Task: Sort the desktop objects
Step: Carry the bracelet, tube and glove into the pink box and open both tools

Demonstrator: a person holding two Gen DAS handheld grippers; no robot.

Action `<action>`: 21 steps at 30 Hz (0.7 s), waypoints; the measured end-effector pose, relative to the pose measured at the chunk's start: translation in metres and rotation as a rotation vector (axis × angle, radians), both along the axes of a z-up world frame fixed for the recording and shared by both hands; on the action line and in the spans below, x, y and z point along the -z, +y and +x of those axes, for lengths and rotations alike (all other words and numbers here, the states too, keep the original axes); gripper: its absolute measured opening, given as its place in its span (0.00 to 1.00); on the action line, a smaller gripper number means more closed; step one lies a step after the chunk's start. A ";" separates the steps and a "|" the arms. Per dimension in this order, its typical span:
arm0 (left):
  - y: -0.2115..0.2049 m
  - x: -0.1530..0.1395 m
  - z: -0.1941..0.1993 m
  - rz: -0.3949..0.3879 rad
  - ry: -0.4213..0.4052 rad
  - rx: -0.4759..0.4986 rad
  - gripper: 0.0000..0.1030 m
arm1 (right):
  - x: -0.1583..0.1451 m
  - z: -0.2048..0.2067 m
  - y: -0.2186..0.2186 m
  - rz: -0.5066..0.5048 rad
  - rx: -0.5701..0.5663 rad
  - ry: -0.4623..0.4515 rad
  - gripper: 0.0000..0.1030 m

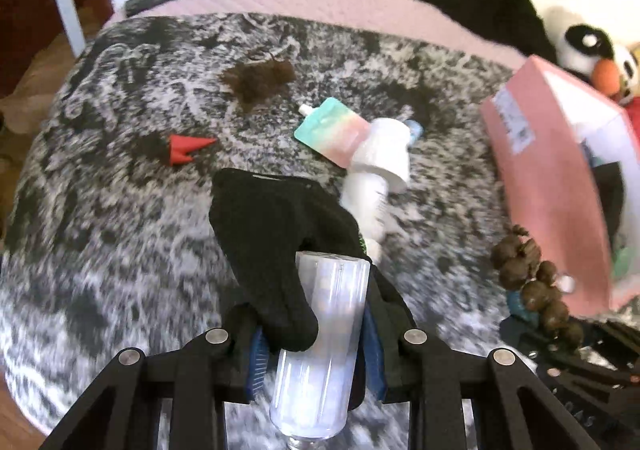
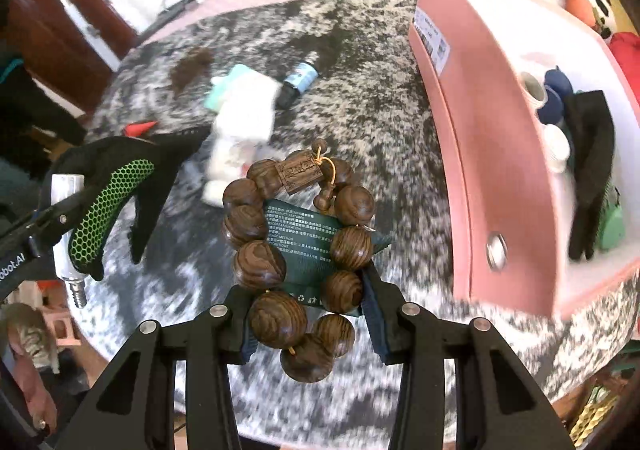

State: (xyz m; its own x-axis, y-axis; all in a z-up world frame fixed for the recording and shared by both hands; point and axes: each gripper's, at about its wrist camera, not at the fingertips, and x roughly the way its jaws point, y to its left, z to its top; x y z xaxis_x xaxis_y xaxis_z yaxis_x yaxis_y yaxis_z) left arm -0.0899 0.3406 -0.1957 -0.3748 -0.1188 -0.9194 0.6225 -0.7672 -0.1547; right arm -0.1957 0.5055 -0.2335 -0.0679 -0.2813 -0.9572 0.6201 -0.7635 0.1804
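Note:
My left gripper [image 1: 316,346] is shut on a clear plastic tube [image 1: 320,338] and a black glove [image 1: 272,246] together, held above the speckled grey blanket [image 1: 120,234]. In the right wrist view the glove [image 2: 120,202] shows a green honeycomb palm. My right gripper [image 2: 308,314] is shut on a wooden bead bracelet [image 2: 296,250] with a dark green packet [image 2: 304,238], held above the blanket just left of the pink box [image 2: 492,154]. The bracelet also shows in the left wrist view [image 1: 532,282].
On the blanket lie a pastel pouch [image 1: 332,134], a white tube [image 1: 376,170], a small blue bottle [image 2: 300,82], a red paper shape [image 1: 188,148] and a brown tuft [image 1: 260,78]. The pink box [image 1: 560,186] holds bottles and a black glove [image 2: 592,170]. Plush toys [image 1: 592,50] sit behind it.

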 end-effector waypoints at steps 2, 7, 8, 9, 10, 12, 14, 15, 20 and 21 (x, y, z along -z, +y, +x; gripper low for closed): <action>0.015 -0.017 0.007 0.001 0.005 0.005 0.32 | -0.016 0.010 0.010 -0.014 -0.003 -0.006 0.44; 0.060 -0.053 0.016 0.009 0.001 0.050 0.32 | -0.058 0.028 0.043 -0.038 0.009 -0.027 0.44; 0.071 -0.059 0.015 0.016 0.000 0.061 0.32 | -0.065 0.029 0.051 -0.040 0.014 -0.030 0.44; 0.082 -0.065 0.014 0.023 -0.001 0.074 0.32 | -0.074 0.030 0.061 -0.041 0.023 -0.031 0.44; 0.094 -0.071 0.013 0.033 -0.001 0.089 0.32 | -0.082 0.030 0.072 -0.043 0.032 -0.031 0.44; 0.122 -0.084 0.004 0.049 0.007 0.132 0.32 | -0.100 0.029 0.098 -0.041 0.056 -0.025 0.44; 0.154 -0.098 -0.012 0.072 0.023 0.188 0.32 | -0.114 0.023 0.122 -0.038 0.086 -0.017 0.44; 0.167 -0.103 -0.020 0.081 0.034 0.211 0.32 | -0.121 0.017 0.137 -0.032 0.102 -0.011 0.44; 0.239 -0.130 -0.085 0.117 0.113 0.359 0.32 | -0.155 -0.017 0.214 0.004 0.190 0.041 0.44; 0.249 -0.133 -0.100 0.113 0.130 0.377 0.32 | -0.161 -0.027 0.230 0.009 0.214 0.055 0.44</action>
State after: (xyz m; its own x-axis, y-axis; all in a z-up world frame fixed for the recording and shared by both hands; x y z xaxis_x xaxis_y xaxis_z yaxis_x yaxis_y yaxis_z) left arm -0.1897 0.5901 -0.0626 -0.4870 0.1484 -0.8607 0.2707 -0.9113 -0.3103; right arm -0.2231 0.7355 -0.0728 -0.1778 -0.2466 -0.9527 0.4521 -0.8804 0.1435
